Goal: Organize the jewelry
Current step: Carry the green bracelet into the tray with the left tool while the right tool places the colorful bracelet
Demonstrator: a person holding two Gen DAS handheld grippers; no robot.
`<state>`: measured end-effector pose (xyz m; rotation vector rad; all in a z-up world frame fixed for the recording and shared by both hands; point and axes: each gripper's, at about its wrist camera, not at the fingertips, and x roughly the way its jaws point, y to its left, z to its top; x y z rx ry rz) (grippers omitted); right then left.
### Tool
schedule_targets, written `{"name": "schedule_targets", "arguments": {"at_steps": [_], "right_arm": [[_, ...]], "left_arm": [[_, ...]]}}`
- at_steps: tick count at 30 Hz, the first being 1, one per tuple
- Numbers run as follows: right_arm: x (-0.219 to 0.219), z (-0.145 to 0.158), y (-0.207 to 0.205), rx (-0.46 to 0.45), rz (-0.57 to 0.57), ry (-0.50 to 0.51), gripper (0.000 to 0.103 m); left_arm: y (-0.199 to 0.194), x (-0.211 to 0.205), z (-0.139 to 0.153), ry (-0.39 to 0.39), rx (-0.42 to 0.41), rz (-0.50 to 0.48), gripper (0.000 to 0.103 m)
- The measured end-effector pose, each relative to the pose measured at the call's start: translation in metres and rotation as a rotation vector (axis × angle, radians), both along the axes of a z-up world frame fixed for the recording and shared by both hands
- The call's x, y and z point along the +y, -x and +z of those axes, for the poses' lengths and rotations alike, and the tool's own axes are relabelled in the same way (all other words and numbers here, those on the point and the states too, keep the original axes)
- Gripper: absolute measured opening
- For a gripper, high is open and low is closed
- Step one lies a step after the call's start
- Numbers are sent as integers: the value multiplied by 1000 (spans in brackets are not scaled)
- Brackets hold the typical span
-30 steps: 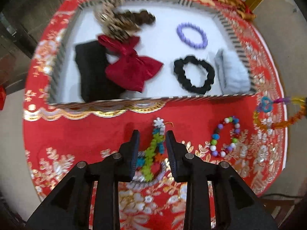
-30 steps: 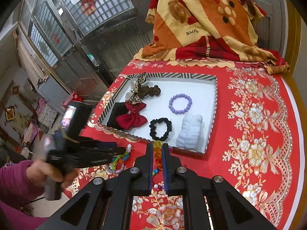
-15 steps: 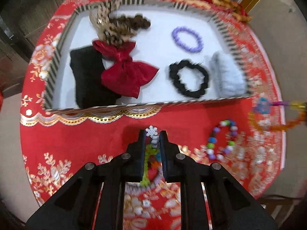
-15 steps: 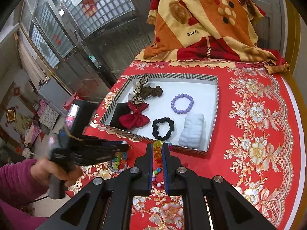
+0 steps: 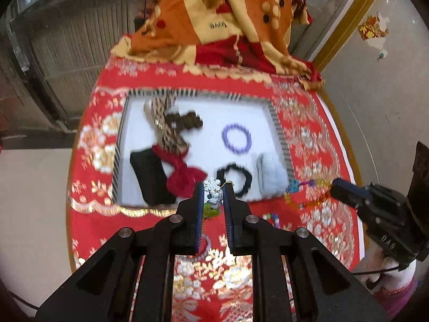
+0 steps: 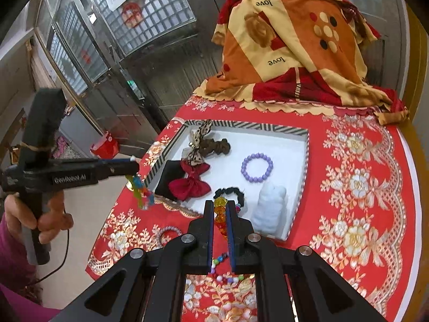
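Note:
My left gripper (image 5: 211, 196) is shut on a colourful beaded bracelet with a white snowflake charm (image 5: 212, 185). It holds the bracelet in the air left of the tray, where it dangles in the right wrist view (image 6: 139, 190). My right gripper (image 6: 220, 214) is shut on an orange and yellow beaded bracelet (image 6: 220, 210), seen also in the left wrist view (image 5: 308, 190), near the tray's front edge. The white tray (image 6: 284, 145) with a striped rim holds a purple bead bracelet (image 6: 256, 167), a black scrunchie (image 6: 230, 191) and a red bow (image 6: 191, 185).
The tray also holds a black cloth (image 6: 167, 177), a leopard bow (image 6: 197, 141), a brown scrunchie (image 6: 214, 146) and a pale blue fluffy item (image 6: 269, 206). A multicolour bead bracelet (image 6: 222, 267) and a ring-shaped bracelet (image 6: 167, 234) lie on the red tablecloth. A folded blanket (image 6: 292, 51) sits behind.
My left gripper closed on the snowflake bracelet and lifted it off the cloth, up and back from the table. My right gripper stayed shut on the orange bracelet and moved little.

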<state>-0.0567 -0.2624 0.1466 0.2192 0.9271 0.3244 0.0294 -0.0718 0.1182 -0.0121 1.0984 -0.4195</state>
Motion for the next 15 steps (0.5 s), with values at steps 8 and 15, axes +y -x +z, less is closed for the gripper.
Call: {"name": "schedule_targets", "arguments": {"at_steps": [8,15], "right_arm": [[-10,-6,-40,22,-26,35,8],[-23,-24,-87,75,-72,41,8]], "left_arm": [[-35,-21,-5,-36,-13,-9,13],[-71,-52,-30,-37,37,-27,13]]}}
